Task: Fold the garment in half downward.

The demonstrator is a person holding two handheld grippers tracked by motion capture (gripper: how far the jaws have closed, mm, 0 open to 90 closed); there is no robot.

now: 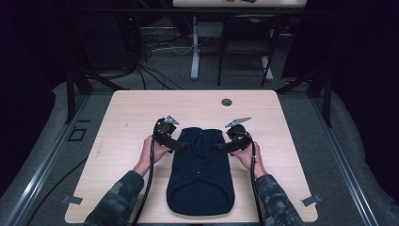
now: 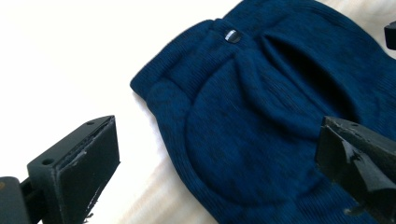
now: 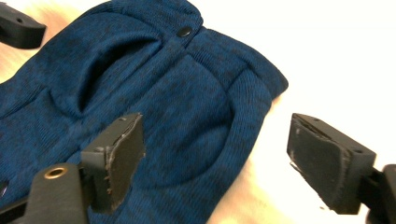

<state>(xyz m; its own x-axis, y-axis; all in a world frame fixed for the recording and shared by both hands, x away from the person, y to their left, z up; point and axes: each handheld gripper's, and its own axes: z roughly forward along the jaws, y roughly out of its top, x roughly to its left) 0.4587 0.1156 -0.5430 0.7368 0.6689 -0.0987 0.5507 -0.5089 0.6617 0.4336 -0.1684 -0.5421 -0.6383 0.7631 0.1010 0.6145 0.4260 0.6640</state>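
Navy knit garment [image 1: 201,169] lies flat on table [image 1: 122,122], btwn both grippers. Left gripper [image 1: 184,147] jaws wide, nothing gripped, straddling garment's edge. Right gripper [image 1: 219,147] same, jaws wide at opposite edge.

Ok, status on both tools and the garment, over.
Left tool open, at the dark blue knit garment's left edge. Right tool open, at its right edge. Garment flat on the table, ungripped. Nothing in the way.

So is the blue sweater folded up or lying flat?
Lying flat. The blue sweater is spread lengthwise on the table, front buttoned, with both armholes showing and no fold across the body.
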